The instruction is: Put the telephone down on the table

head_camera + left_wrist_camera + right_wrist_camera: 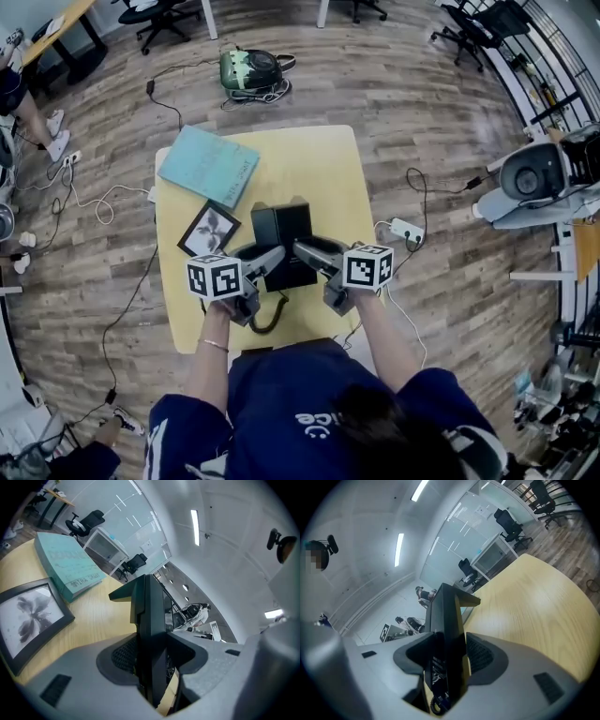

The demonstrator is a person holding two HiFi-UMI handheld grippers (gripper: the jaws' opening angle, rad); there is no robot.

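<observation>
Nearest the head camera, a person's dark blue shirt (281, 394) fills the bottom edge, cut off by the frame, with both forearms reaching forward. Each hand holds a tool topped by a marker cube. The left tool (267, 258) and the right tool (307, 251) meet from opposite sides on a black telephone (281, 230), which is over the middle of the yellow tabletop (319, 169).

In the left gripper view, the left tool (150, 653) is clamped on a thin black edge of the telephone (149, 611). In the right gripper view, the right tool (445, 653) grips the opposite edge (447, 616) the same way. The tools hide the telephone's underside, so it is unclear whether it touches the tabletop. Its coiled cord (267, 319) trails toward the person, partly hidden under the left tool.

Just left of the telephone lies a framed picture (208, 230). Beyond that, a teal book (208, 165) overhangs the far left corner.
</observation>
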